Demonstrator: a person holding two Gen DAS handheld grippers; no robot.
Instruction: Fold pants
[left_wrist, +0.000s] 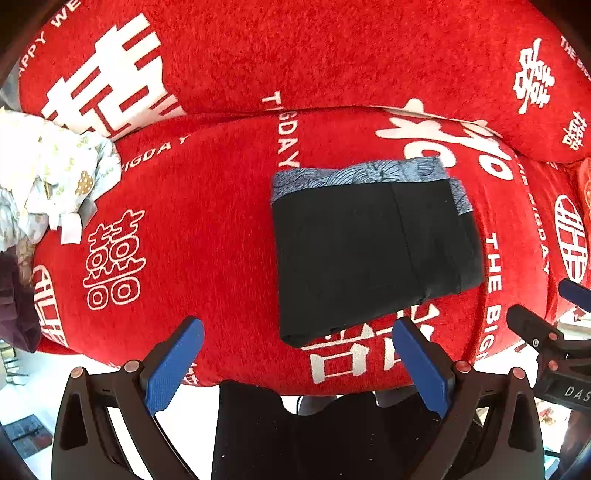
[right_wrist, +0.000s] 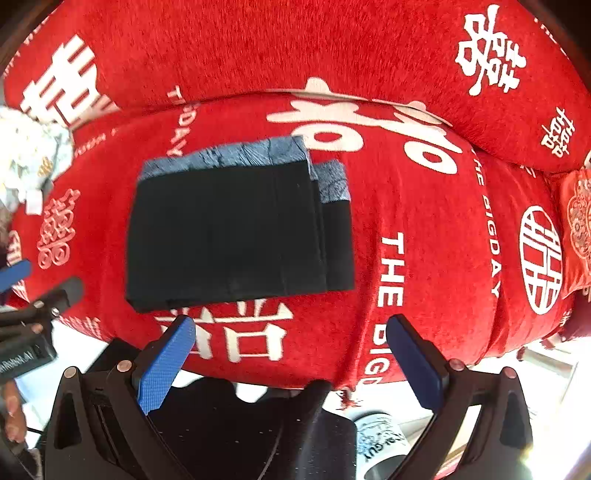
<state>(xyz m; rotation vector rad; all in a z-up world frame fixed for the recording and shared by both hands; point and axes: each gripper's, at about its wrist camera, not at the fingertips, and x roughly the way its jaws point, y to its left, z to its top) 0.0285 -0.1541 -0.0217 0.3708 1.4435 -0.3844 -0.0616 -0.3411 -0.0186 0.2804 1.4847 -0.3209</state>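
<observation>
The left gripper (left_wrist: 297, 334) has its two blue-padded fingers (left_wrist: 173, 363) spread wide apart, with nothing between them. They hang above the front edge of the red cushion (left_wrist: 207, 236), touching neither it nor the cloth. The right finger's tip sits just beside the near corner of the pants (left_wrist: 373, 254), though whether it brushes the fabric cannot be told.

The right gripper (right_wrist: 290, 330) is likewise wide open and holds nothing. Its blue fingers (right_wrist: 164, 369) hover over the cushion's front edge, just short of the near edge of the pants (right_wrist: 229, 232). From the left camera, this gripper shows at the far right as a black arm with a blue tip.

The pants lie folded into a compact black rectangle on the middle of the cushion seat, flat and at rest. A grey-blue patterned waistband (left_wrist: 354, 173) runs along the far edge, and a second layer sticks out a little on the right side, showing another strip of the same band.

The cushion is red with white characters and the words "THE BIGDAY". Behind it rises a matching red backrest (left_wrist: 314, 51). At the left end of the seat lies a crumpled heap of pale printed cloth (left_wrist: 51, 173), well apart from the pants. A red embroidered pillow (right_wrist: 578, 225) sits at the right end.
</observation>
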